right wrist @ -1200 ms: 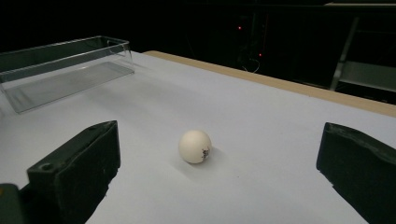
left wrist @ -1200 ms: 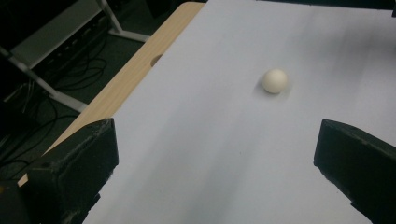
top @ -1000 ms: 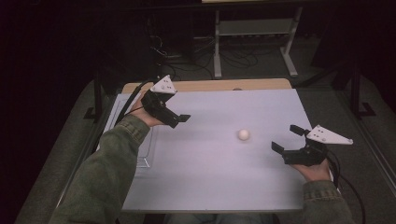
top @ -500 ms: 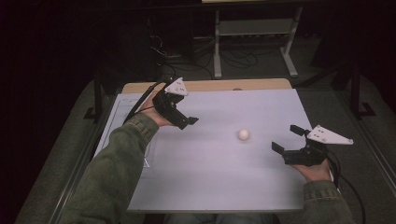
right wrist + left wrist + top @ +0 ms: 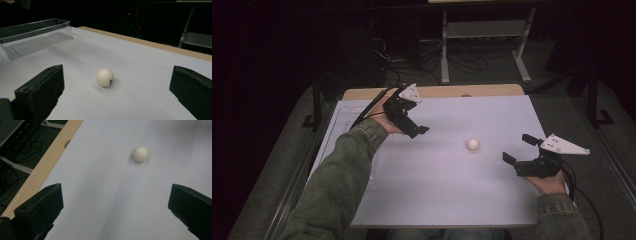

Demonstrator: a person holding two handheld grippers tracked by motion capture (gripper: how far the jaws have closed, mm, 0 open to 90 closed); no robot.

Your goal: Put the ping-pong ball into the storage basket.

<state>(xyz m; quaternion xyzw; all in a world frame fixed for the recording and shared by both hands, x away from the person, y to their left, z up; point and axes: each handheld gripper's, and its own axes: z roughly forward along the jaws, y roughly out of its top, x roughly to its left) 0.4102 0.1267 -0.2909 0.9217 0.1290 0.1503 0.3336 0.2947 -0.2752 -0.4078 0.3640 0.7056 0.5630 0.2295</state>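
A small white ball lies on the white tabletop, right of centre. My left gripper hovers to the ball's left, jaws pointing at it and spread wide. In the left gripper view the ball sits ahead of the open left gripper, beyond the jaw tips. My right gripper rests low at the right side, also open, aimed at the ball from the other side. The right gripper view has the ball centred ahead of the right gripper; a dark mark shows on the ball.
A clear plastic tray stands along the table's left side. A wooden strip borders the far edge, with dark floor, cables and a metal stand beyond.
My left gripper has travelled right and a little nearer, closing in on the ball. The right gripper and the ball have stayed put.
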